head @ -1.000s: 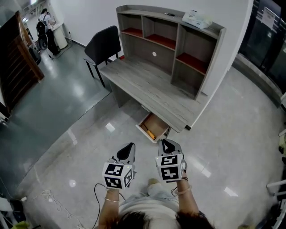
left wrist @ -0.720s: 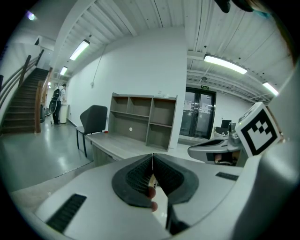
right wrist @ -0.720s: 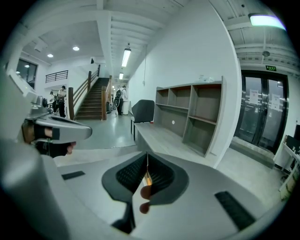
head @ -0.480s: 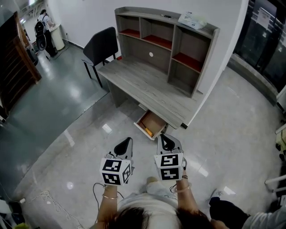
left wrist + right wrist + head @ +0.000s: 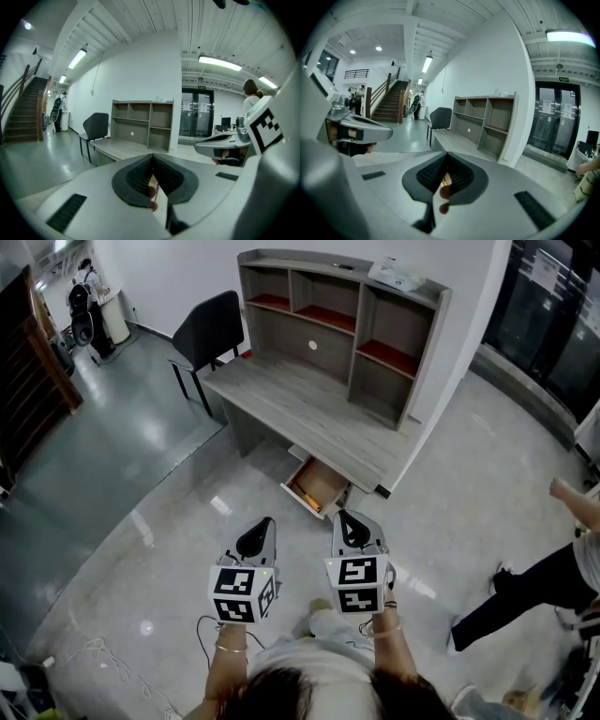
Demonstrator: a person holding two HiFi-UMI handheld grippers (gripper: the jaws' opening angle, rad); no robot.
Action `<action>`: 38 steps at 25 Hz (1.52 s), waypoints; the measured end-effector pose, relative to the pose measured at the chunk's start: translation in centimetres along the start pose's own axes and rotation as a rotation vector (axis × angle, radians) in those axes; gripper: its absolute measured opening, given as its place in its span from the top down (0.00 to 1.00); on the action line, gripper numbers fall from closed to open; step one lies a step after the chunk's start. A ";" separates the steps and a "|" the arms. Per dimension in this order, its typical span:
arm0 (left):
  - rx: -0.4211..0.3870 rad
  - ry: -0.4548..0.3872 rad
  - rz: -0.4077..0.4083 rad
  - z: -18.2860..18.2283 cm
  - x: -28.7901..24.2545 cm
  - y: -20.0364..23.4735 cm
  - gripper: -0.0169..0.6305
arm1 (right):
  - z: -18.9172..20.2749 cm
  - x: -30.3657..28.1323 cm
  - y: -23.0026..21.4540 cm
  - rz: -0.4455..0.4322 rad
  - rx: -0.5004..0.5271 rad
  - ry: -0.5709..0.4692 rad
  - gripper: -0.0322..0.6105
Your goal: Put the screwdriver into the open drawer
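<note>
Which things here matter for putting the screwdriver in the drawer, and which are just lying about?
Job: open drawer; orange tool inside it, likely the screwdriver; left gripper; right gripper.
Lying about: chair; desk; white packet atop the shelves.

A grey wooden desk [image 5: 300, 409] stood on the glossy floor [image 5: 450, 474], with a shelf unit [image 5: 361, 329] resting along its far edge. On the top board of this unit, at the right end, lay a white packet [image 5: 397, 274]. Under the near edge of the desk a drawer [image 5: 328, 479] was pulled open, and a screwdriver [image 5: 307, 499] with a yellow handle lay inside along its left wall. A dark chair [image 5: 208, 329] stood on the floor at the left end of the desk. A thin cable [image 5: 94, 652] lay on the floor at near left.
</note>
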State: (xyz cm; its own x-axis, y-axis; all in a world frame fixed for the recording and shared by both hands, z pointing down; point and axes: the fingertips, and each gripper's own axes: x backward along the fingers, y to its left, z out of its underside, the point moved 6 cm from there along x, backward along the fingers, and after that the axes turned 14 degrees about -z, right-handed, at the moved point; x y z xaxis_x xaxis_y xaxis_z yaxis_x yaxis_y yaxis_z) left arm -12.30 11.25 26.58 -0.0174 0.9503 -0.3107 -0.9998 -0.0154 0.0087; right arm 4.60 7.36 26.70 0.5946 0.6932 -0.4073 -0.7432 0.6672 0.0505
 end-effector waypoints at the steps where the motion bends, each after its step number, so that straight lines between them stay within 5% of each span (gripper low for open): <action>1: 0.002 -0.001 -0.001 0.1 0.4 0.1 0.95 | 0.0 0.4 0.3 0.006 0.006 -0.003 0.91; 23: 0.024 -0.029 0.010 2.5 9.7 0.6 0.95 | 1.7 7.0 6.8 0.044 0.066 -0.048 0.91; 38: 0.034 -0.044 0.032 2.9 11.0 0.6 0.95 | 2.2 7.6 7.6 0.036 0.059 -0.027 0.91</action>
State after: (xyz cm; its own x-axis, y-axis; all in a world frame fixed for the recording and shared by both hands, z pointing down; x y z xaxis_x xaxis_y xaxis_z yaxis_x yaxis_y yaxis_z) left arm -13.09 22.56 25.95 -0.0482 0.9623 -0.2677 -0.9981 -0.0360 0.0506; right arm 4.12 18.27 26.00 0.5762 0.7238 -0.3797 -0.7454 0.6559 0.1192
